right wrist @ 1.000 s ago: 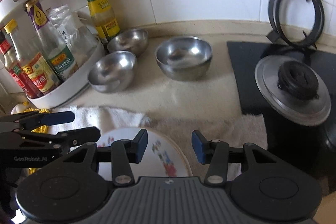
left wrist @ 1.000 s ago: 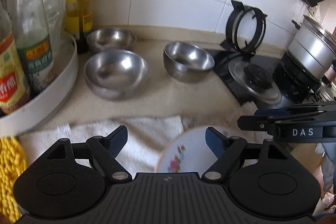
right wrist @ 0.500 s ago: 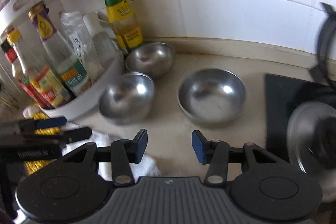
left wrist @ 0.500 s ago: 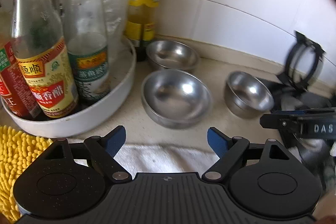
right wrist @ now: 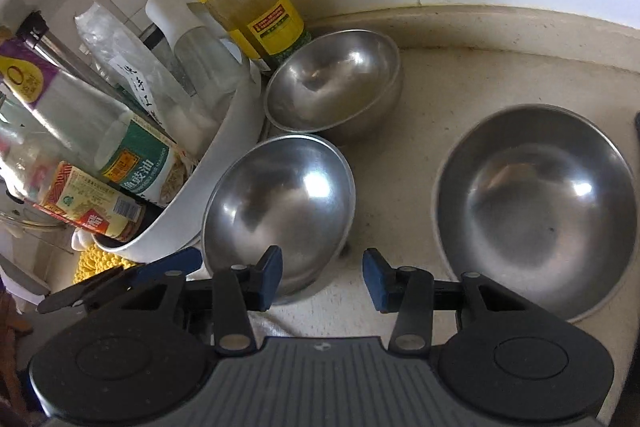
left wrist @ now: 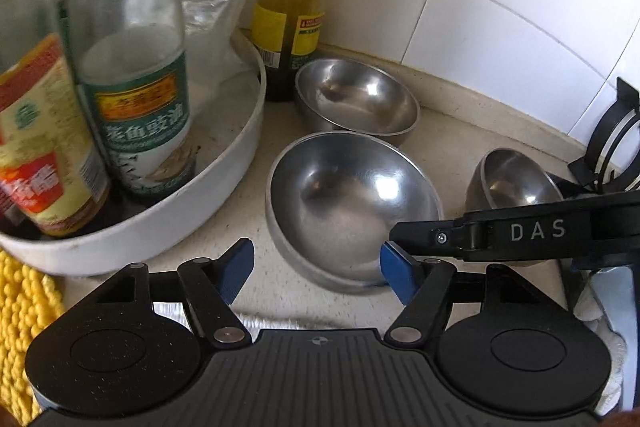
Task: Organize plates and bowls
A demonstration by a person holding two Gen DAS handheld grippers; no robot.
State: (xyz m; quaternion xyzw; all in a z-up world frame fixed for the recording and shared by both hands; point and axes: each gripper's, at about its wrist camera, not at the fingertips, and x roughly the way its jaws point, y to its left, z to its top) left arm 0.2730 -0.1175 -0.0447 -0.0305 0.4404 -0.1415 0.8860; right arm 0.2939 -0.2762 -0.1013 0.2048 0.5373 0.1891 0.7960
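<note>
Three steel bowls stand on the beige counter. In the left wrist view the nearest bowl lies just ahead of my left gripper, whose jaws are closing. The bowl's near rim sits between them, and the left pad is still clear of it. A finger of the right gripper reaches over that bowl's right rim. In the right wrist view my right gripper straddles the same bowl's right rim, one pad over the bowl and one outside, jaws closing. A second bowl stands behind, and a larger bowl to the right.
A white round rack full of sauce bottles crowds the left, touching or nearly touching the near bowl. A green-capped oil bottle stands by the tiled wall. A yellow mat, a white towel and a black stove trivet border the area.
Both grippers have moved forward and left, from over the flowered plate on the towel to the steel bowls by the bottle rack. The left jaws have narrowed, and the plate is out of view.
</note>
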